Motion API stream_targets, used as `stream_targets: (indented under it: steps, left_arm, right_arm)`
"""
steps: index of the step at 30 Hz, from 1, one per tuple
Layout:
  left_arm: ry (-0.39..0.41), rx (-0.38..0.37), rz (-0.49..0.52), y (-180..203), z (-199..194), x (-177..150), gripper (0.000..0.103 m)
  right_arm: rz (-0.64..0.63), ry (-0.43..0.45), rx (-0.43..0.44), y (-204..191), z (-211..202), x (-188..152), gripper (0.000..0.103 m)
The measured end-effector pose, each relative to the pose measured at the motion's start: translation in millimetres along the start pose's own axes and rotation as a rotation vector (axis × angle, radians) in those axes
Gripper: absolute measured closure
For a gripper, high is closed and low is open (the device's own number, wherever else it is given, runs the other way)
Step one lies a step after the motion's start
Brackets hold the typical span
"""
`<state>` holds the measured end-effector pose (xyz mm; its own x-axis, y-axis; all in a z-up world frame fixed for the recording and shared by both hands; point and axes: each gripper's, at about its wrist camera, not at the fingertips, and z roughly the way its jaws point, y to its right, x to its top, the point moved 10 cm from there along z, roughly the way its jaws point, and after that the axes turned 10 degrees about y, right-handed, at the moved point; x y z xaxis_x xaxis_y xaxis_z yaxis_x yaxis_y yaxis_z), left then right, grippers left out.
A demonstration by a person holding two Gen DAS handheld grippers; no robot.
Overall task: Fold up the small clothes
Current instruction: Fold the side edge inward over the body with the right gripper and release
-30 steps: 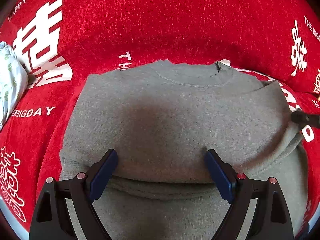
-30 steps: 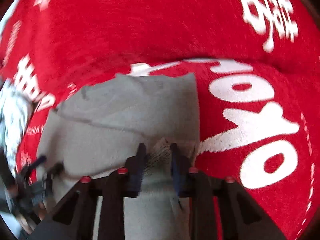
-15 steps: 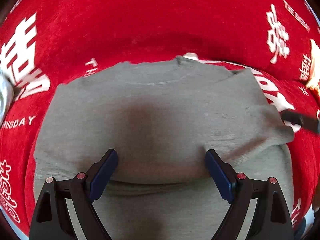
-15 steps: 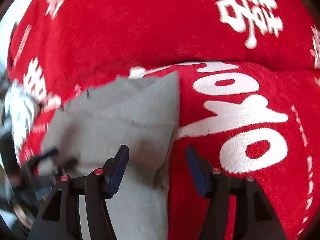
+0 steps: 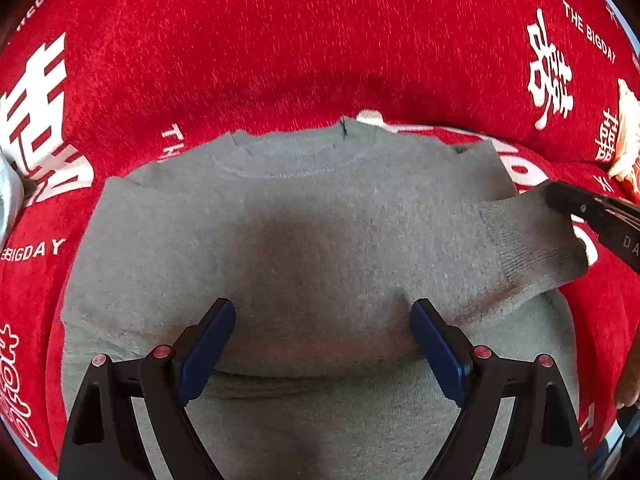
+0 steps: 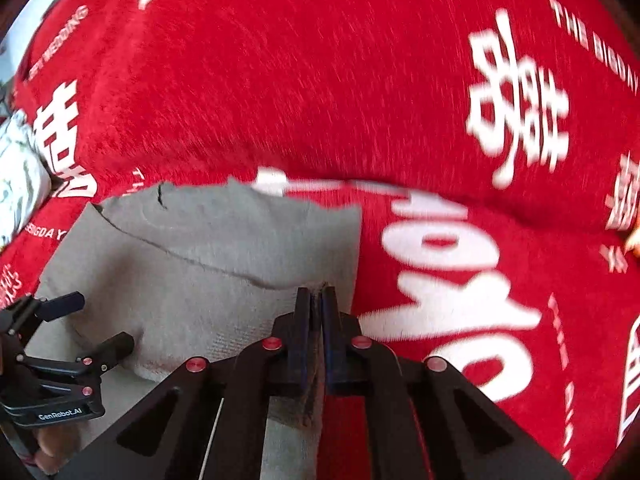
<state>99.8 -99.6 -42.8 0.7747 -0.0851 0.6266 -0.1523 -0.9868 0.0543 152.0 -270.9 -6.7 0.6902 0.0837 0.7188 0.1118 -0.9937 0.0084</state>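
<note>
A small grey sweater [image 5: 304,248] lies flat on the red blanket, collar at the far side. One sleeve is folded across the chest, and its ribbed cuff [image 5: 536,244] points right. My left gripper [image 5: 322,344] is open over the sweater's lower middle, its blue pads spread wide. My right gripper [image 6: 316,304] is shut on the sleeve cuff at the sweater's right edge [image 6: 256,264]. It shows in the left wrist view [image 5: 592,208] at the right, touching the cuff. The left gripper shows in the right wrist view [image 6: 76,328] at the lower left.
A red plush blanket [image 5: 320,40] with white lettering covers the whole surface and rises behind the sweater. A white patterned cloth [image 6: 16,176] lies at the far left. A pale object [image 5: 626,140] sits at the far right edge.
My right gripper held the sweater's edge, opened half a second ago, and has now shut on the sleeve cuff. My left gripper stays open and has shifted slightly over the sweater.
</note>
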Motion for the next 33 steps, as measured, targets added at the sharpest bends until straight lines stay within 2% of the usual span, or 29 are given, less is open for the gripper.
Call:
stream_targets:
  steps: [3,6,8,13,14,16,17,18,21,23,24,25,27,31,33]
  left_arm:
    - [-0.022,0.028,0.001,-5.1,7.7,-4.5,0.013]
    - [-0.031,0.021,-0.014,-9.5,9.9,-8.6,0.013]
    - [-0.025,0.013,-0.012,-11.0,4.8,-7.9,0.013]
    - [-0.004,0.031,0.004,-20.9,0.4,-2.7,0.013]
    - [-0.004,0.035,0.001,-22.9,0.6,-2.7,0.013]
    - [-0.008,0.036,-0.014,-27.4,1.7,-4.2,0.013]
    - [-0.01,0.039,-0.02,-29.5,2.4,-5.0,0.013]
    - [-0.013,0.041,-0.025,-31.6,2.9,-6.3,0.013]
    - [-0.024,0.039,-0.036,-36.6,5.7,-11.0,0.013]
    - [-0.029,0.037,-0.03,-38.5,7.3,-13.7,0.013]
    - [-0.029,0.038,-0.026,-39.1,6.5,-14.2,0.013]
    - [-0.029,0.041,-0.024,-40.2,4.3,-14.5,0.013]
    - [-0.019,0.038,-0.029,-42.4,-2.2,-14.6,0.013]
    - [0.006,0.025,-0.044,-50.2,-15.2,-17.9,0.013]
    - [-0.003,0.029,-0.045,-54.5,-16.5,-27.6,0.013]
  right_arm:
    - [-0.03,0.014,-0.034,2.8,10.1,3.6,0.097]
    - [-0.056,-0.069,-0.079,12.7,37.2,-18.2,0.097]
    - [-0.016,-0.111,-0.054,18.1,40.2,-33.2,0.096]
    - [0.118,-0.014,-0.028,27.6,5.0,-14.6,0.094]
    - [0.119,0.001,-0.019,22.4,-1.3,-10.1,0.088]
    - [0.102,0.005,0.03,0.4,-8.5,-6.7,0.06]
    - [0.09,-0.001,0.047,-9.7,-9.2,-8.1,0.029]
    - [0.078,0.0,0.064,-20.7,-9.7,-9.6,0.019]
    - [0.029,-0.032,0.113,-56.4,-3.3,-25.6,0.019]
    - [0.0,-0.128,0.093,-68.4,16.3,-49.2,0.02]
    - [-0.019,-0.14,0.068,-69.3,22.1,-54.4,0.019]
    - [-0.033,-0.103,0.042,-71.1,19.3,-50.3,0.019]
    - [-0.016,-0.128,0.024,-70.9,16.7,-50.4,0.019]
    - [-0.015,-0.058,0.029,-82.4,-9.1,-46.4,0.019]
    - [-0.02,-0.059,0.029,-87.4,-13.5,-53.1,0.019]
